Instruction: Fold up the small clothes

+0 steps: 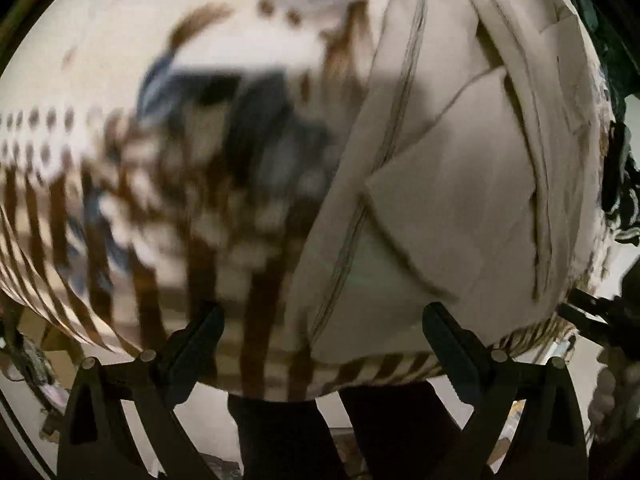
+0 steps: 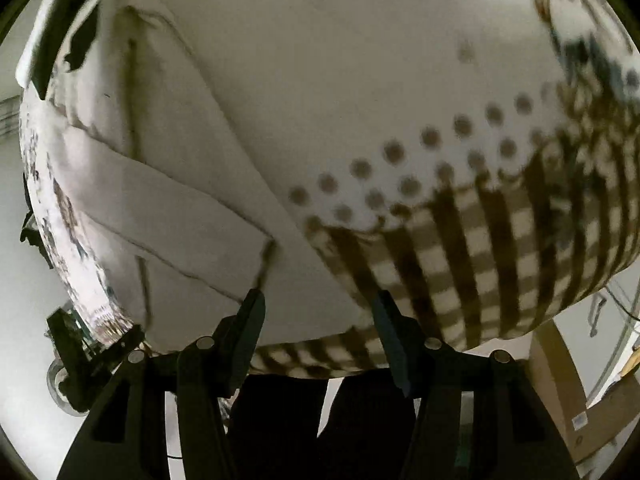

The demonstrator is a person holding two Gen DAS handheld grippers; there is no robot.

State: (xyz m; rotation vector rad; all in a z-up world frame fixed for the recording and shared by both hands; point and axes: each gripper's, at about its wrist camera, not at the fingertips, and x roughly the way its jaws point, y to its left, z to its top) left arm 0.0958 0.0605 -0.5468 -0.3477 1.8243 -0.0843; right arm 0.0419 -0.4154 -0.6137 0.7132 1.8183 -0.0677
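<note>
left wrist view: patterned cloth [image 1: 160, 160] covers the work surface, white with brown stripes, checks, dots and blurry dark blue patches; heavy motion blur on the left half. cream garment [image 1: 460, 180] lies flat on it, filling the right half, long axis running from bottom centre up to top right, seams and a folded flap following the same diagonal. left gripper [image 1: 323, 320] hangs over the garment's near lower edge, jaws wide apart, nothing between them; contact with fabric can't be confirmed.

right wrist view: same cloth [image 2: 480, 220], dots and brown checks on the right, pale floor and a cardboard box [image 2: 560, 392] past the edge. garment [image 2: 160, 200] sits on the left, long axis from top left down to bottom centre. right gripper [image 2: 318, 304] is over its near corner, jaws apart about halfway, holding nothing. dark trouser legs [image 2: 280, 420] below.
</note>
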